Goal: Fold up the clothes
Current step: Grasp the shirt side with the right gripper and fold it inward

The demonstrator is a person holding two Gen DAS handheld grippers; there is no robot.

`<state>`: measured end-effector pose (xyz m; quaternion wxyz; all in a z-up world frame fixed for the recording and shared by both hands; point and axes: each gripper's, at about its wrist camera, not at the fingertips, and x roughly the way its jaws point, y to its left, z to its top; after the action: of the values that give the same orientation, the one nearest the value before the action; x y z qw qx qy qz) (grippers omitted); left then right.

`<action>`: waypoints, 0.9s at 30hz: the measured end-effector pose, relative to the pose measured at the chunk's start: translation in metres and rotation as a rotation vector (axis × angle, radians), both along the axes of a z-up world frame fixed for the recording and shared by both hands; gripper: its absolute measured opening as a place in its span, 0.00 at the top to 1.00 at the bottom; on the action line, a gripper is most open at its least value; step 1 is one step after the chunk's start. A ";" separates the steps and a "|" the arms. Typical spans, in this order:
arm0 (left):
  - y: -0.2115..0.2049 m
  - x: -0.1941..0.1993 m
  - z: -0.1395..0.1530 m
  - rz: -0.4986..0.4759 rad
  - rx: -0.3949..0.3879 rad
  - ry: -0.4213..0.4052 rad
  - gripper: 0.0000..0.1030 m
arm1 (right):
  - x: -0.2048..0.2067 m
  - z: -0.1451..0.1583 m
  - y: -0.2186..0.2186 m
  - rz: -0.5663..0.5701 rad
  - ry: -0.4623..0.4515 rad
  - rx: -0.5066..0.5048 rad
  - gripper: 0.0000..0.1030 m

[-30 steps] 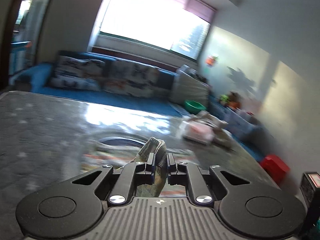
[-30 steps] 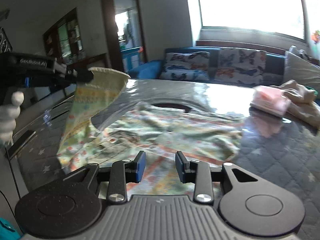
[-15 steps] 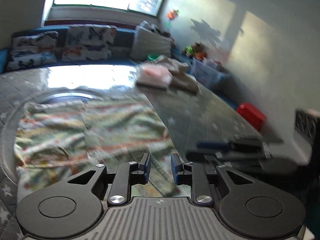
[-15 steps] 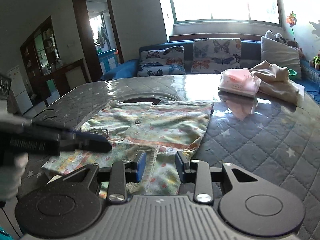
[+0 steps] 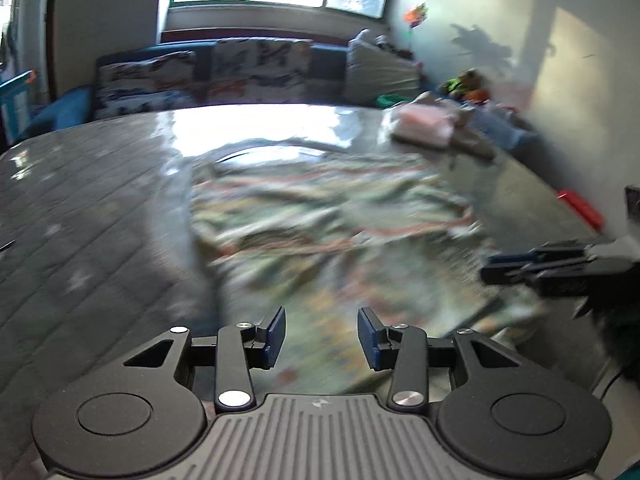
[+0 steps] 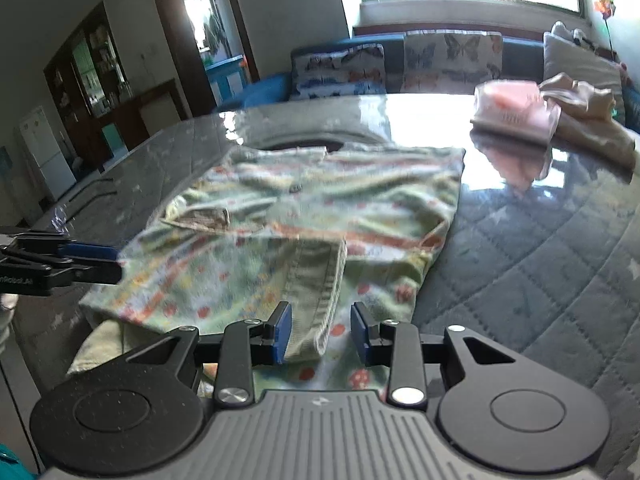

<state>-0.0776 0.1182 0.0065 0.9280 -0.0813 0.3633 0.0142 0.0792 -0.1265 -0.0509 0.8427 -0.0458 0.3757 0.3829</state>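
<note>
A pale green patterned garment [image 6: 320, 216] lies spread on the grey quilted table [image 6: 540, 264], with a folded-over hem strip near its front edge. It shows blurred in the left wrist view [image 5: 328, 220]. My left gripper [image 5: 322, 336] is open and empty, just above the garment's near left part; it also shows at the left edge of the right wrist view [image 6: 116, 264]. My right gripper [image 6: 320, 338] is open, with the hem strip [image 6: 320, 292] lying between its fingers, ungripped. It also shows in the left wrist view [image 5: 488, 268].
A folded pink item [image 6: 516, 108] and a beige cloth [image 6: 584, 116] lie at the table's far right. A sofa with butterfly cushions [image 6: 400, 60] stands behind the table. A red box [image 5: 580, 208] sits on the floor to the right.
My left gripper let go of the raised garment flap, which now lies folded over, and opened wider. Both grippers came down low over the garment's near edge.
</note>
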 end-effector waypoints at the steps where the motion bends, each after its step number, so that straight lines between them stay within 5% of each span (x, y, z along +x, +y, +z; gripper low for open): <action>1: 0.004 -0.003 -0.002 0.007 0.005 0.007 0.57 | -0.001 -0.001 0.001 0.002 0.003 -0.003 0.68; 8: 0.022 -0.021 -0.014 0.040 0.029 0.039 0.56 | -0.007 0.001 0.010 0.030 0.008 -0.038 0.76; 11: 0.023 -0.022 -0.014 0.037 0.023 0.037 0.68 | -0.005 0.004 0.010 0.011 0.001 -0.047 0.93; 15: 0.026 -0.021 -0.014 0.035 0.013 0.037 0.85 | -0.006 0.006 0.007 0.004 0.007 -0.046 0.94; 22: 0.030 -0.021 -0.014 0.031 -0.005 0.037 0.82 | -0.007 0.003 0.007 0.003 0.023 -0.055 0.84; 27: 0.032 -0.018 -0.015 0.029 -0.019 0.037 0.93 | -0.011 0.010 0.009 0.013 -0.002 -0.050 0.95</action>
<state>-0.0959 0.1501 -0.0085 0.9199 -0.0953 0.3795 0.0258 0.0682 -0.1175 -0.0405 0.8392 -0.0700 0.3838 0.3789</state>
